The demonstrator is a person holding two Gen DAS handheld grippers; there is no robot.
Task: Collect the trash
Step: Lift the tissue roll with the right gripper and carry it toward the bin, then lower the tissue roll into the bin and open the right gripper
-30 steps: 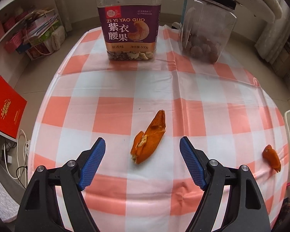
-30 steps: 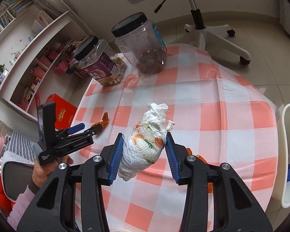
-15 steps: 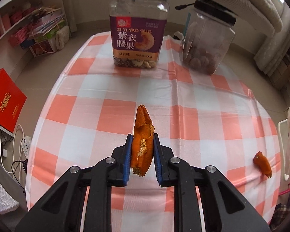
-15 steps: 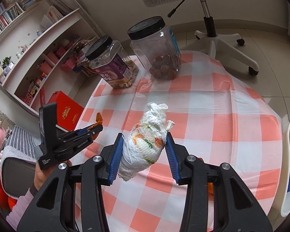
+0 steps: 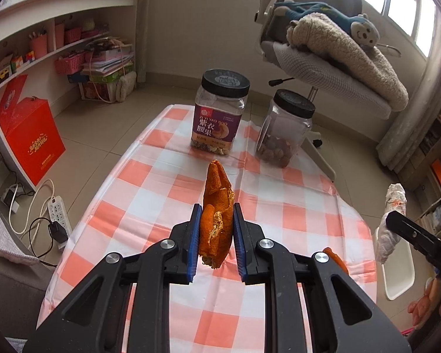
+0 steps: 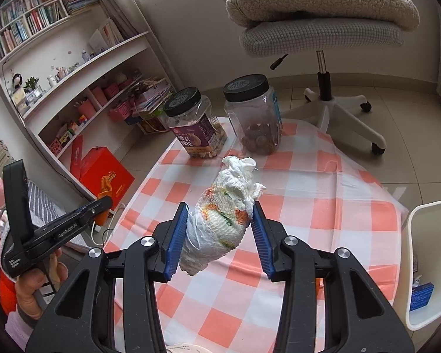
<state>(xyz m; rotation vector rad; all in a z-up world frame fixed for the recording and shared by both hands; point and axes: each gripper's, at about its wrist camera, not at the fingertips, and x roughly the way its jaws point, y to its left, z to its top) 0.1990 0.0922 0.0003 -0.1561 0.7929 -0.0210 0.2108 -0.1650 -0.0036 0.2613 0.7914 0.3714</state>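
the left gripper [image 5: 215,242] is clamped on a piece of orange peel [image 5: 216,214], held upright above the checked tablecloth [image 5: 161,194]; its lower end hangs below the blue pads. a second bit of peel [image 5: 333,257] lies on the cloth near the right edge, mostly hidden behind that gripper's right arm. the right gripper [image 6: 220,236] squeezes a crumpled wad of tissue [image 6: 223,220] stained orange and green, also lifted clear of the cloth; what is wrapped inside cannot be made out.

at the far end of the table stand two clear jars with black lids. the jar with the purple label [image 6: 195,126] holds a shallow layer of nuts at the bottom. the plain jar [image 6: 257,117] beside it holds a low heap of round brown pieces, hard to identify. a white bin [image 6: 426,264] sits just past the table's right edge, cut off by the frame; a small blue packet [image 6: 422,295] lies in it.
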